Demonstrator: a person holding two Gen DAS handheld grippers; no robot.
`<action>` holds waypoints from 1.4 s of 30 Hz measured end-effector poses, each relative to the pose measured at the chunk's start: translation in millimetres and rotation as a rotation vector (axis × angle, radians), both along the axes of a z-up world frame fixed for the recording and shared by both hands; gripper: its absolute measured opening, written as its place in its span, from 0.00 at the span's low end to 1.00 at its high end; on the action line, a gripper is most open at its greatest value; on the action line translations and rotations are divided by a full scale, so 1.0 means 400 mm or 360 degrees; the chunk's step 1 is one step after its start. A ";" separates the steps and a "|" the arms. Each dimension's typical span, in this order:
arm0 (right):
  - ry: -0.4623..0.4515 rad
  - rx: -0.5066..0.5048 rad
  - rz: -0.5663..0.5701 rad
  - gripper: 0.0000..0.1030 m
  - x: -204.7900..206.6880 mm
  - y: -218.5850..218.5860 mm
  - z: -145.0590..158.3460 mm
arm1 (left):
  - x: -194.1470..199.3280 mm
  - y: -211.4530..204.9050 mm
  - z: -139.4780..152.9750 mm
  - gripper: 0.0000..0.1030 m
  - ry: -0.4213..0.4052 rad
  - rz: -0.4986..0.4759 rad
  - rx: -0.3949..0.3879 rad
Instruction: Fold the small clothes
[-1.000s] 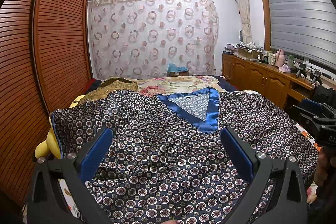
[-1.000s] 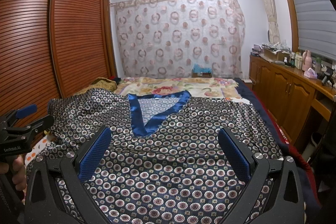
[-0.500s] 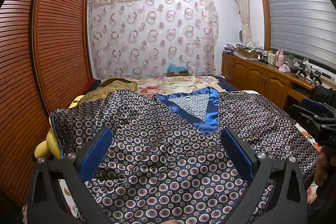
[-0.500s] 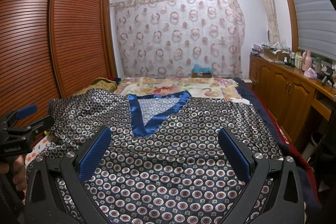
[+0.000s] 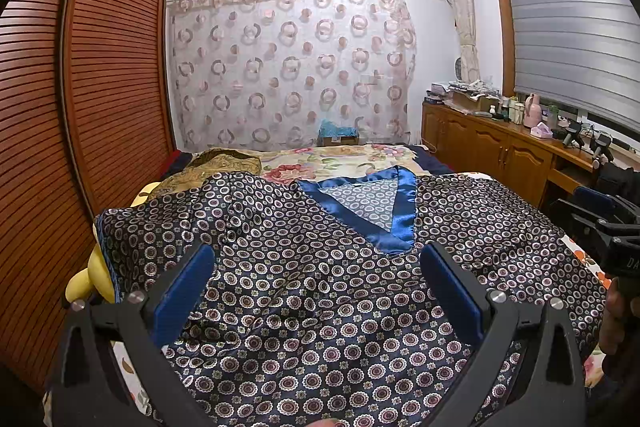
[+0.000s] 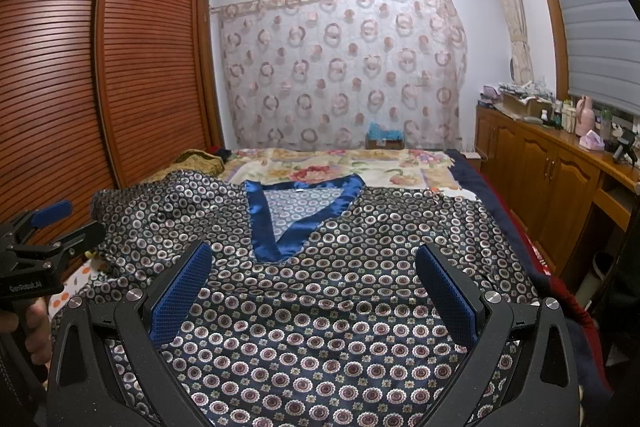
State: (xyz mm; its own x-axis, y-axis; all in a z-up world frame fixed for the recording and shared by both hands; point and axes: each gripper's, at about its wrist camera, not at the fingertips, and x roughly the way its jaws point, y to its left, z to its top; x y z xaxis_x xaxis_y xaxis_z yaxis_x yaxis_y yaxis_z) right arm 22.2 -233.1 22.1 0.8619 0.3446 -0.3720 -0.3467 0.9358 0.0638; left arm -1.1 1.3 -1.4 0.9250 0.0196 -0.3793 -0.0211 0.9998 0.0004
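Observation:
A dark blue satin top (image 5: 320,291) with a circle pattern and a bright blue V-neck trim (image 5: 384,223) lies spread face up on the bed, neck away from me. It also shows in the right wrist view (image 6: 340,299). Its left sleeve (image 5: 160,227) is rumpled near the bed's left edge. My left gripper (image 5: 316,287) is open and empty, hovering above the top's lower middle. My right gripper (image 6: 312,283) is open and empty above the same area. Each gripper shows at the other view's edge: the right one (image 5: 608,227), the left one (image 6: 44,239).
A floral bedspread (image 6: 340,167) covers the bed beyond the top. A louvred wooden wardrobe (image 5: 80,107) stands close on the left. A wooden sideboard (image 6: 552,179) with bottles runs along the right. A yellow soft toy (image 5: 92,275) sits at the bed's left edge.

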 end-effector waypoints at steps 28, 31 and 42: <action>0.0034 -0.0085 0.0167 1.00 0.142 0.107 -0.013 | 0.153 0.178 -0.062 1.00 0.0185 0.0011 0.0011; 0.0082 -0.0105 0.0221 1.00 0.176 0.129 -0.027 | 0.167 0.230 -0.066 1.00 0.0243 0.0021 -0.0018; 0.0284 -0.0154 0.0359 1.00 0.306 0.207 -0.079 | 0.197 0.462 -0.047 1.00 0.0301 0.0173 -0.0104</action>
State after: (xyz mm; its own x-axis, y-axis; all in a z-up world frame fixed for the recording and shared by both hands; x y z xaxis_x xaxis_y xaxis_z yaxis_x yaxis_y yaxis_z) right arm 144.8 -150.1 -9.4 0.6856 0.4757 -0.5510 -0.5379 0.8411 0.0568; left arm 77.5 186.2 -20.3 0.8312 0.0851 -0.5493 -0.1346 0.9896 -0.0504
